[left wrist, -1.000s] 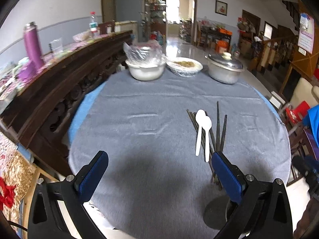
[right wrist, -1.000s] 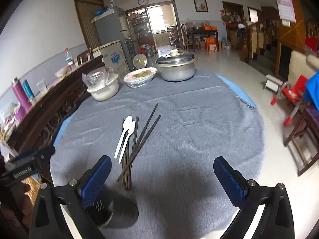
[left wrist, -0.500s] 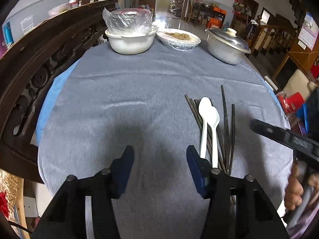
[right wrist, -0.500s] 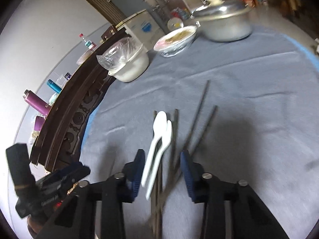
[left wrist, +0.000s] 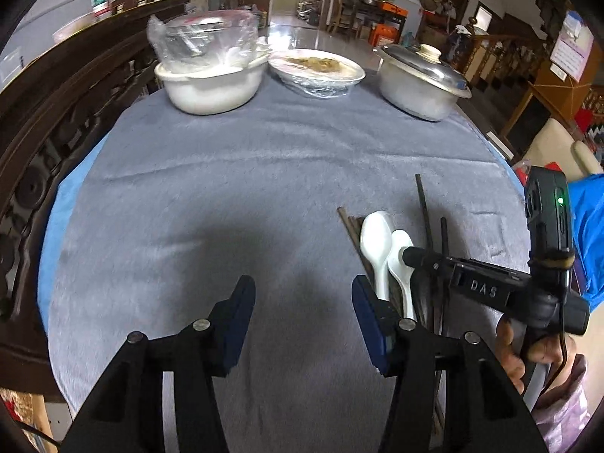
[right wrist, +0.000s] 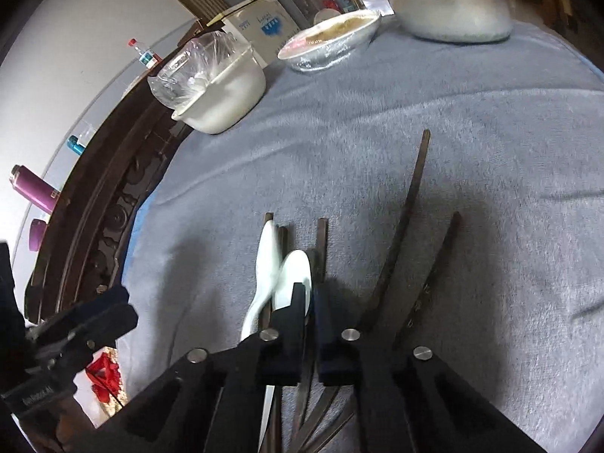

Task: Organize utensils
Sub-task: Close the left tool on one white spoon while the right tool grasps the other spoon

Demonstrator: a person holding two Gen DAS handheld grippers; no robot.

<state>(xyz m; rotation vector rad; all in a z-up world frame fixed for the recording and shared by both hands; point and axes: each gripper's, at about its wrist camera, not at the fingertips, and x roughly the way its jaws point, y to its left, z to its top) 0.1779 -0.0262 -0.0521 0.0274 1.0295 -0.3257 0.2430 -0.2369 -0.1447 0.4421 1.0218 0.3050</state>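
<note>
Right gripper (right wrist: 310,302) lowered, two spoons (right wrist: 298,275)

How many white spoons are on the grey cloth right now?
2. The two white spoons lie side by side on top of the dark chopsticks: the farther spoon on the left, the nearer spoon right beside it, at the right gripper. More could hide under the grippers.

From my left camera, the worktop (left wrist: 226,196) carries two spoons (left wrist: 381,249) side by side on a bundle of chopsticks (left wrist: 426,211), right of my left hand-held gripper (left wrist: 300,302). My right hand-held gripper (left wrist: 406,256) sits over the right-hand spoon. Along the far edge stand a bowl (left wrist: 211,87) at left, a dish (left wrist: 317,71) in the middle and a lidded pot (left wrist: 419,79) at right.
</note>
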